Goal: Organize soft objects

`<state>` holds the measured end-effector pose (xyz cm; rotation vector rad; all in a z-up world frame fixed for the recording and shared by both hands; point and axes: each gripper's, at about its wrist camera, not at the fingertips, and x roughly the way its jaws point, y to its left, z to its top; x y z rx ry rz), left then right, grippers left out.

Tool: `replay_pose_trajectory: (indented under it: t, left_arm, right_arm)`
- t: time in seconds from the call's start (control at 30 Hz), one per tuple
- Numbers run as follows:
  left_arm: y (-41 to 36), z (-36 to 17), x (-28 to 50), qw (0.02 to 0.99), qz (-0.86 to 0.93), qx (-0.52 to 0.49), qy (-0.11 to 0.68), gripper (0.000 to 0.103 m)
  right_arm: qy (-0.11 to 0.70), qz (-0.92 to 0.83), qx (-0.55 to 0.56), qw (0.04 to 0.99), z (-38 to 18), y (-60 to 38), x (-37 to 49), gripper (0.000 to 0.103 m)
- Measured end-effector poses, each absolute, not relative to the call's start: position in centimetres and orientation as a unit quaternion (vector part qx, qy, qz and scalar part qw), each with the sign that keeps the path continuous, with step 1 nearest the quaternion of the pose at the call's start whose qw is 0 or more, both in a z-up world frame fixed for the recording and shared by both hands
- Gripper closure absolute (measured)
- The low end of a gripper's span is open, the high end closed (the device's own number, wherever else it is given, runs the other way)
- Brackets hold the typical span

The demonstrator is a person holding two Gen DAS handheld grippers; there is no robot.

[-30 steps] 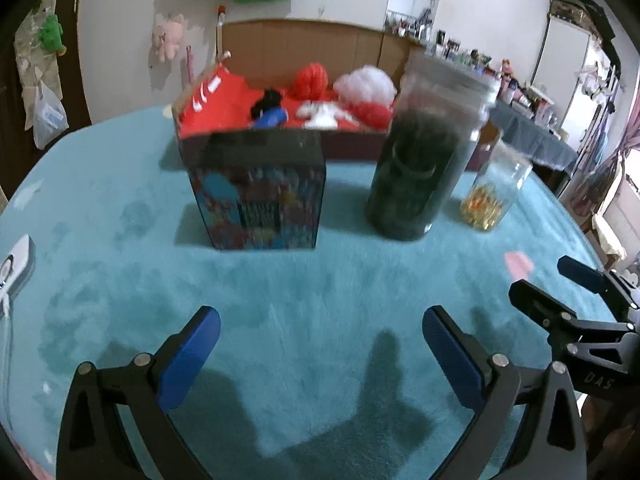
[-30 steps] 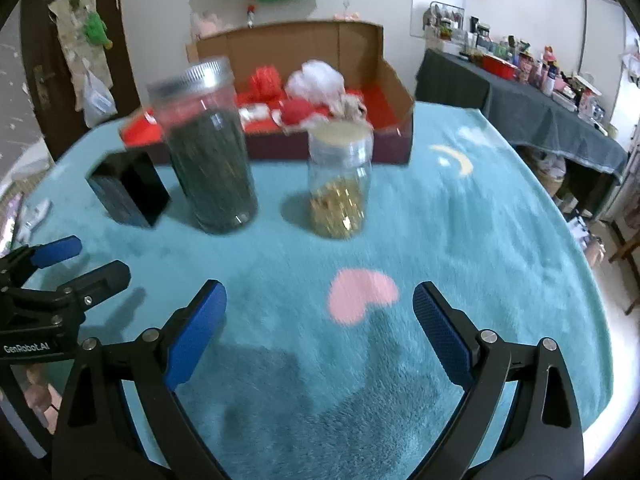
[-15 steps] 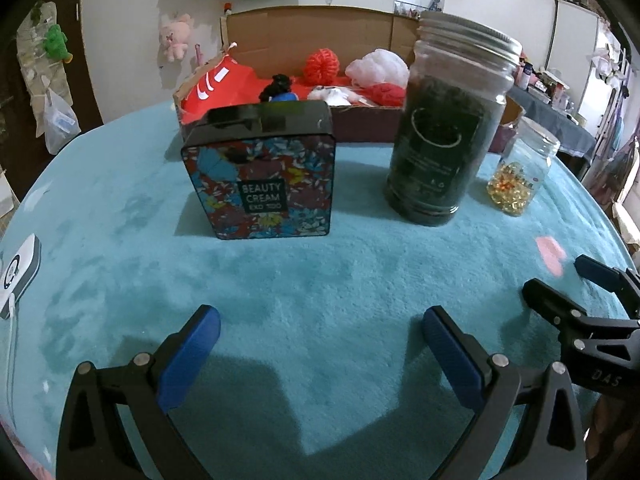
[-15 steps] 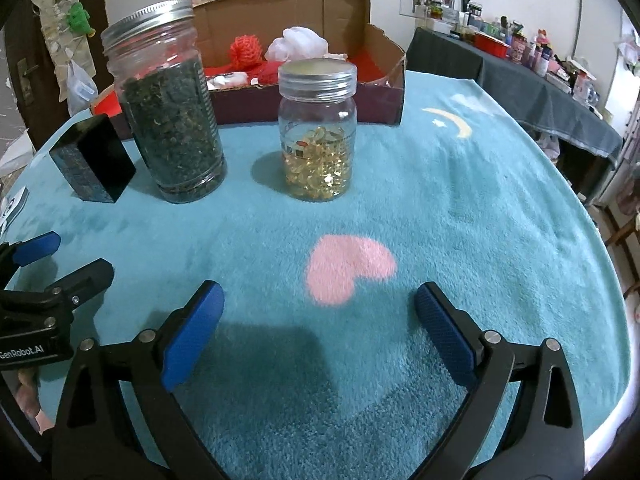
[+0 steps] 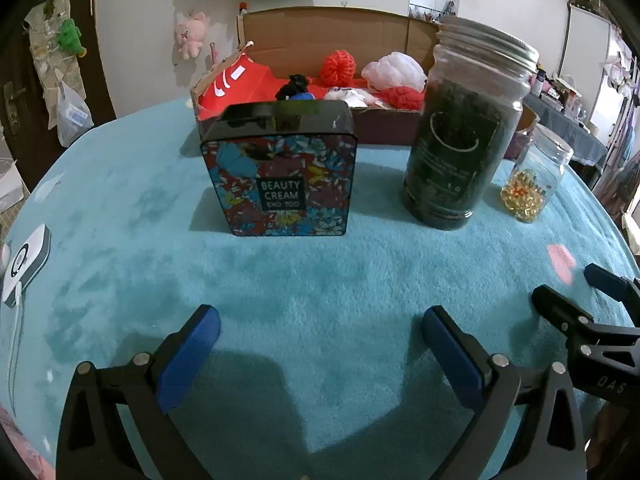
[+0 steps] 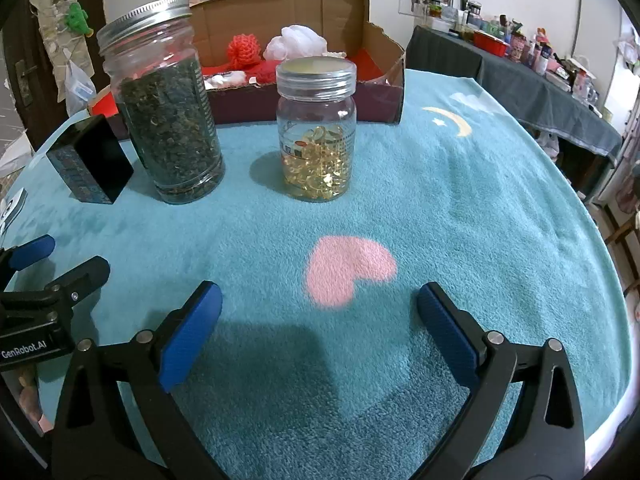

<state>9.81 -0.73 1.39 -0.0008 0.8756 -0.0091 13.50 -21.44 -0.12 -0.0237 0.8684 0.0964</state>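
1. left wrist view: closer and lower to the desk [image 5: 280, 280] than a second ago; beauty cream tin [image 5: 280, 172] and tea jar [image 5: 460, 128] larger now. left gripper [image 5: 320, 344] empty, jaws released. soft objects [image 5: 376, 76] inside the cardboard box [image 5: 328, 28], behind the tin, well apart from the jaws.
2. right wrist view: likewise nearer; capsule jar [image 6: 316, 128] looming larger. right gripper [image 6: 318, 316] empty, jaws released above the pink heart [image 6: 348, 272]. soft objects already in the box, fitting either a finished sort or one still pending.
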Motion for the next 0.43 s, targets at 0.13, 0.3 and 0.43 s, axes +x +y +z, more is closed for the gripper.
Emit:
replay_pose_trajectory:
  t: [0.13, 0.3, 0.43]
  left_arm:
    - [-0.66, 1.4, 9.78, 0.906, -0.005, -0.001, 0.424, 0.0]
    - [-0.66, 1.39, 9.76, 0.906, -0.004, -0.001, 0.423, 0.0]
    - [-0.67, 1.39, 9.77, 0.906, -0.005, -0.001, 0.424, 0.0]
  right_arm:
    - [0.421, 0.047, -0.011, 0.906, -0.1, -21.45, 13.51, 0.002]
    - [0.421, 0.045, -0.011, 0.906, -0.19, -21.44, 13.58, 0.002]
    - [0.421, 0.046, -0.012, 0.906, -0.19, -21.43, 13.58, 0.002]
